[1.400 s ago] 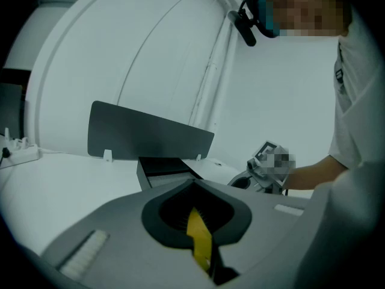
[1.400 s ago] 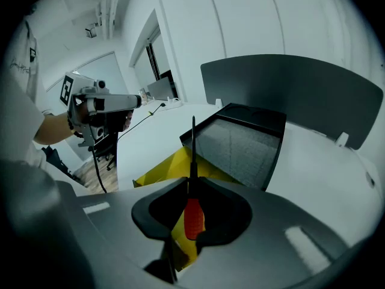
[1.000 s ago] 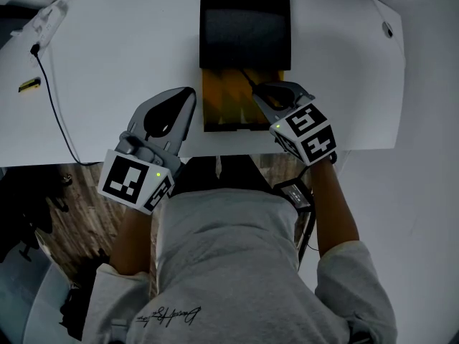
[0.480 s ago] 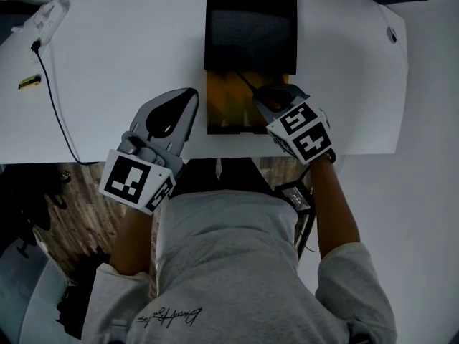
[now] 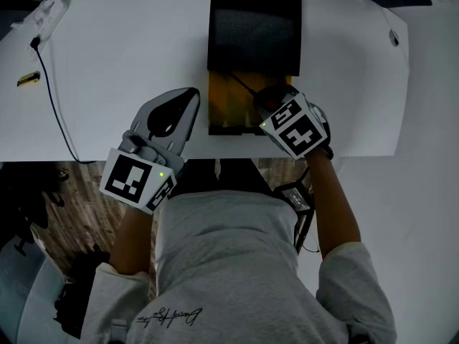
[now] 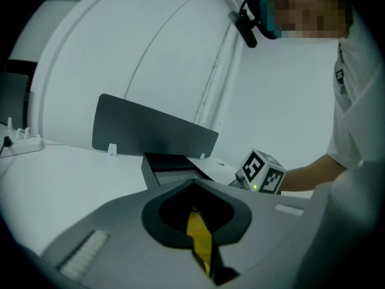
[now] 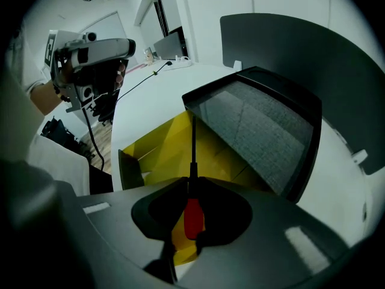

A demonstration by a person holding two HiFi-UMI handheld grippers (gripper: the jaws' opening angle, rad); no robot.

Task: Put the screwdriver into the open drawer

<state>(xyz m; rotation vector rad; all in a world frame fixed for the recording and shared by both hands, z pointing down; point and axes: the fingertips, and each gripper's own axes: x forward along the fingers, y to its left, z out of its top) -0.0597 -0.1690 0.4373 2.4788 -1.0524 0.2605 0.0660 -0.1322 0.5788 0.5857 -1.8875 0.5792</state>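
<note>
The screwdriver [image 7: 192, 217] has a red handle and a thin black shaft. My right gripper [image 7: 191, 184] is shut on that handle, and the shaft points forward over the open yellow drawer [image 7: 157, 149]. In the head view the right gripper [image 5: 264, 100] hangs over the right side of the drawer [image 5: 228, 107], with the screwdriver shaft [image 5: 242, 84] slanting toward the black drawer unit [image 5: 254, 26]. My left gripper [image 5: 189, 96] rests left of the drawer, jaws together with nothing in them. In the left gripper view the left gripper [image 6: 194, 186] faces the drawer unit [image 6: 173, 164].
A black cable [image 5: 54, 99] runs across the left of the white table [image 5: 107, 56], beside a small yellow item [image 5: 29, 82]. The table's front edge lies just below both grippers. A grey divider panel [image 6: 153, 131] stands behind the unit. The person's torso fills the lower head view.
My right gripper has moved left and tilted over the yellow drawer, carrying the screwdriver. The left gripper has stayed in place.
</note>
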